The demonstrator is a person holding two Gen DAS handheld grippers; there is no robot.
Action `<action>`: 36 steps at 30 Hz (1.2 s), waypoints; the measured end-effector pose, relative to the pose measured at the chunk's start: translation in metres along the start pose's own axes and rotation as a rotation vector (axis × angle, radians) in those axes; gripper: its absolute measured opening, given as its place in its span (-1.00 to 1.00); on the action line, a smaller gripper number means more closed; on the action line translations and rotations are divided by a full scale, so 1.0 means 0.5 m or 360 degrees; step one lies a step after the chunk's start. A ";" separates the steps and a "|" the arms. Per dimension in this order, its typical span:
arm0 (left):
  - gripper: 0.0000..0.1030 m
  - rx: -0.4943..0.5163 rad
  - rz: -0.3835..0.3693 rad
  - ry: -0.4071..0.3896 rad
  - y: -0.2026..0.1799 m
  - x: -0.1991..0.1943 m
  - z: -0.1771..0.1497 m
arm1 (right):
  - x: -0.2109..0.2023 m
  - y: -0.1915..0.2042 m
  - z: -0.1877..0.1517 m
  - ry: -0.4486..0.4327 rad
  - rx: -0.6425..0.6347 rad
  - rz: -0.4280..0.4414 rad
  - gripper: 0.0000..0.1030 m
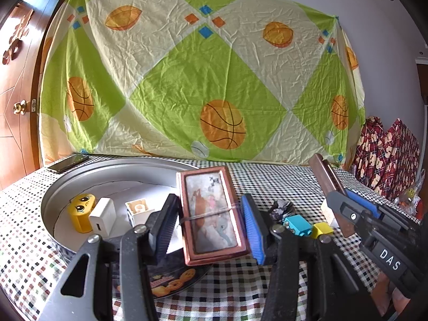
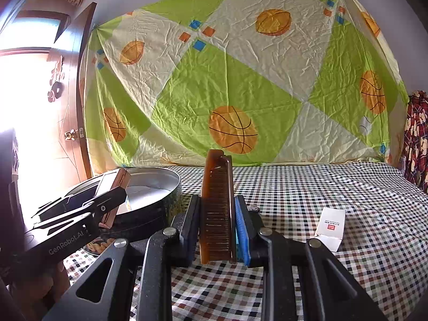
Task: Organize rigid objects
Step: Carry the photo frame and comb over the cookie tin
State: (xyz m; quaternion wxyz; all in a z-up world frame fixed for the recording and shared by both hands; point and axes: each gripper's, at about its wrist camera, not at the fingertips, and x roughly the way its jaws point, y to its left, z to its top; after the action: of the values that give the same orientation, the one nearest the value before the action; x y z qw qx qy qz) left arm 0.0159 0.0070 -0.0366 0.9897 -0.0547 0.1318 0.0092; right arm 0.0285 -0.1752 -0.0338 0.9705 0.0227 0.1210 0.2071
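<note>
My left gripper (image 1: pixel 211 214) is shut on a copper-framed picture box (image 1: pixel 212 214) bound with a rubber band, held over the near rim of a round metal tin (image 1: pixel 112 168). In the tin lie a yellow face toy (image 1: pixel 81 208), a white charger (image 1: pixel 103 218) and a lettered wooden block (image 1: pixel 137 208). My right gripper (image 2: pixel 218 214) is shut on a brown comb (image 2: pixel 218 206), held upright above the checked cloth; it also shows at the right of the left wrist view (image 1: pixel 327 184). The tin (image 2: pixel 160 187) and the left gripper (image 2: pixel 80 214) show at the left of the right wrist view.
On the checked cloth lie a dark marbled ball (image 1: pixel 281 208), a teal brick (image 1: pixel 297 224), a yellow brick (image 1: pixel 322 230), a white card (image 2: pixel 330 224) and a phone (image 1: pixel 67 163). A tin lid with cookie print (image 1: pixel 171 283) lies under the left gripper. A patterned sheet hangs behind.
</note>
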 end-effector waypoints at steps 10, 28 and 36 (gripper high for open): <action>-0.07 -0.0042 0.0036 -0.0011 0.037 -0.005 0.001 | 0.015 0.029 0.003 0.0024 -0.0024 0.0043 -0.46; -0.07 -0.0084 0.0059 0.0000 0.086 -0.009 0.006 | 0.045 0.097 0.005 0.0087 -0.0131 0.0139 -0.46; -0.07 -0.0085 0.0061 -0.0016 0.099 -0.017 0.018 | 0.055 0.111 0.012 0.0114 -0.0152 0.0181 -0.46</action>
State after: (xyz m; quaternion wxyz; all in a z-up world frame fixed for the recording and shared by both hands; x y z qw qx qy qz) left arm 0.0086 0.0571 -0.0311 0.9882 -0.0785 0.1274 0.0319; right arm 0.0320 -0.1132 -0.0289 0.9522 -0.0242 0.1444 0.2680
